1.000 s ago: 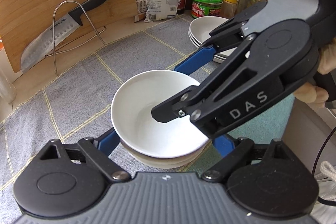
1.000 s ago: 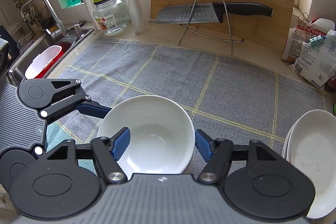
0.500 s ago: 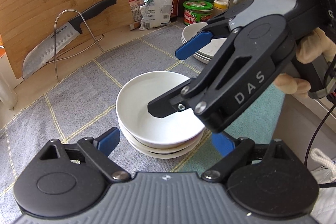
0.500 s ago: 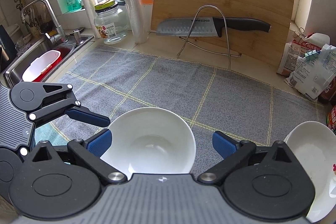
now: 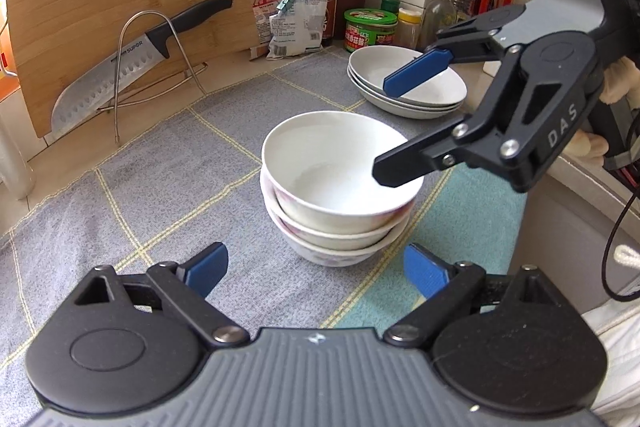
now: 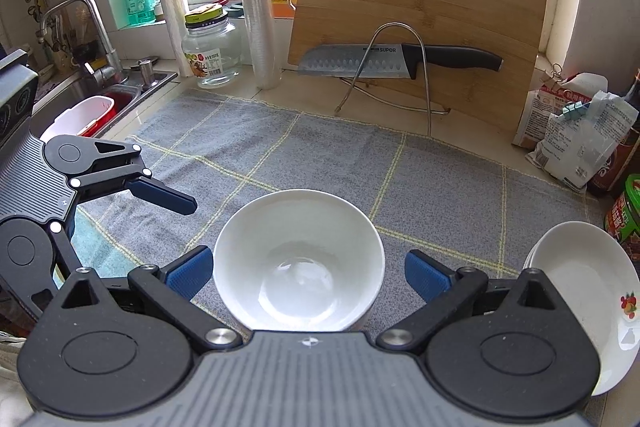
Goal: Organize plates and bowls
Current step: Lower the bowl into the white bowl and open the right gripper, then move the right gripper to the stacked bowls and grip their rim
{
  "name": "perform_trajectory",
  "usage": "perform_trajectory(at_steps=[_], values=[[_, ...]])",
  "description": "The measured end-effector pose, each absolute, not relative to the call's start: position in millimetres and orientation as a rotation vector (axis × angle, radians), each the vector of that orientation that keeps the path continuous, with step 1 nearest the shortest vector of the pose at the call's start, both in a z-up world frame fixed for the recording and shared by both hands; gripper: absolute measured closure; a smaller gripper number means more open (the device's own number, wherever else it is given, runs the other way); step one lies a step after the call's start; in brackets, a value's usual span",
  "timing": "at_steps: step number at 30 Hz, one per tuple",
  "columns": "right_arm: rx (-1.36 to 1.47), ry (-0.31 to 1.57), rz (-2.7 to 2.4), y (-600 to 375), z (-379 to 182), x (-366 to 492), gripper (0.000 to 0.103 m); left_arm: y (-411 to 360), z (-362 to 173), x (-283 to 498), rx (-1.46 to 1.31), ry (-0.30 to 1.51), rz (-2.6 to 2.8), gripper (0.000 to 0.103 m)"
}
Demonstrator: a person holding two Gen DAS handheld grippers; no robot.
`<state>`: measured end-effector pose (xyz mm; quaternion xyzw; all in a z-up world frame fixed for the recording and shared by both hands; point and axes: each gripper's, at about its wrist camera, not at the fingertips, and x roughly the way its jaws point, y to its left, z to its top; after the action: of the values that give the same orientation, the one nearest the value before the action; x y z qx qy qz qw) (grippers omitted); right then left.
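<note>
Three white bowls stand nested in one stack on the grey checked cloth; the right wrist view looks down into the top bowl. My left gripper is open just in front of the stack, its blue pads apart from it. My right gripper is open wide, with a pad on each side of the top bowl and clear of its rim. From the left wrist view the right gripper hangs over the stack's right side. A stack of white plates sits behind, to the right.
A bamboo cutting board leans at the back with a knife on a wire stand in front. Food bags, bottles and jars line the back right. A sink lies at the left. The counter edge runs along the right.
My right gripper let go of the top bowl and opened wide. Both grippers drew back from the stack, so the bowls now sit farther from each camera.
</note>
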<state>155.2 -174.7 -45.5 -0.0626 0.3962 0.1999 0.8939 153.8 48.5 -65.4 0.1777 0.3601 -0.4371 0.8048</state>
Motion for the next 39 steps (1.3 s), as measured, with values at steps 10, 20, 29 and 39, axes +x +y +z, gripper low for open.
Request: perform_trajectory(at_steps=[10, 20, 29, 39], values=[[-0.095, 0.833, 0.329, -175, -60, 119, 0.000, 56, -84, 166, 0.430, 0.792, -0.969, 0.008], [-0.064, 0.911, 0.268, -188, -104, 112, 0.000, 51, -104, 169, 0.421, 0.816, -0.941, 0.008], [-0.193, 0.939, 0.322, -188, -137, 124, 0.000, 37, -115, 170, 0.407, 0.823, -0.884, 0.008], [-0.278, 0.932, 0.436, -193, -145, 139, 0.000, 15, -121, 172, 0.426, 0.835, -0.876, 0.008]])
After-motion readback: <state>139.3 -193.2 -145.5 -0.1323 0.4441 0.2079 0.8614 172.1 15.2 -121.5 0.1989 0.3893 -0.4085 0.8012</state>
